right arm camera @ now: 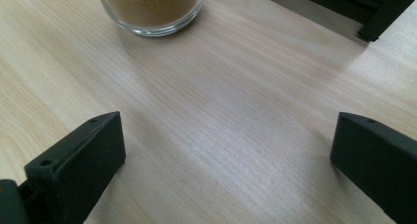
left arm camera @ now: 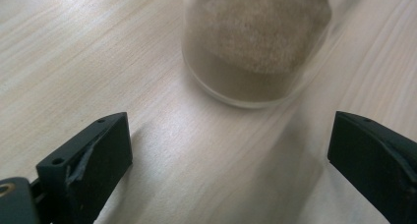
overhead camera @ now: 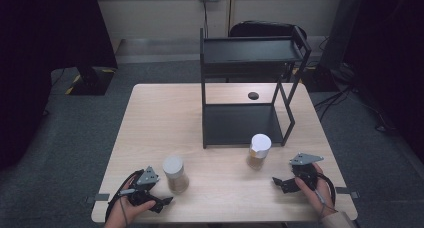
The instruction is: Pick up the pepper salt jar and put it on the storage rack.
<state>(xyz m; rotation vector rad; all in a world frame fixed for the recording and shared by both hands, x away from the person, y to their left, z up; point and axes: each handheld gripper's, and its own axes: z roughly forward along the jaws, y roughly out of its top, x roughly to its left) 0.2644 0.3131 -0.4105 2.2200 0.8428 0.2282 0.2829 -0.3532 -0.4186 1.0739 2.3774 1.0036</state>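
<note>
Down at the near left corner of the wooden table [overhead camera: 165, 118], the person's left hand [overhead camera: 122, 210] holds the left gripper [overhead camera: 159, 202], which lies low over the tabletop with its jaws pointing right. In the left gripper view those jaws stand wide apart with only bare wood between them, so they hold nothing. Just beyond them, and just right of the gripper in the high view, stands the left jar [overhead camera: 175, 174], upright, with a pale lid and clear glass that shows a brownish powder; its lower part appears again in the left gripper view [left arm camera: 255, 42], close ahead of the jaws but apart from them.

Farther right, toward the middle and far half of the table, stands a black two-tier metal rack [overhead camera: 245, 88], with both shelves bare. A small dark round thing [overhead camera: 253, 95] lies on the table behind its lower shelf.

Just in front of the rack's near right corner stands the right jar [overhead camera: 259, 151], upright, white-lidded, with tan powder inside. Its base shows at the top of the right gripper view [right arm camera: 150, 10], well ahead of the jaws.

At the near right, the right hand [overhead camera: 317, 190] holds the right gripper [overhead camera: 279, 183], pointing left toward that jar. Its jaws are spread fully and grip nothing; plain tabletop lies between them.
</note>
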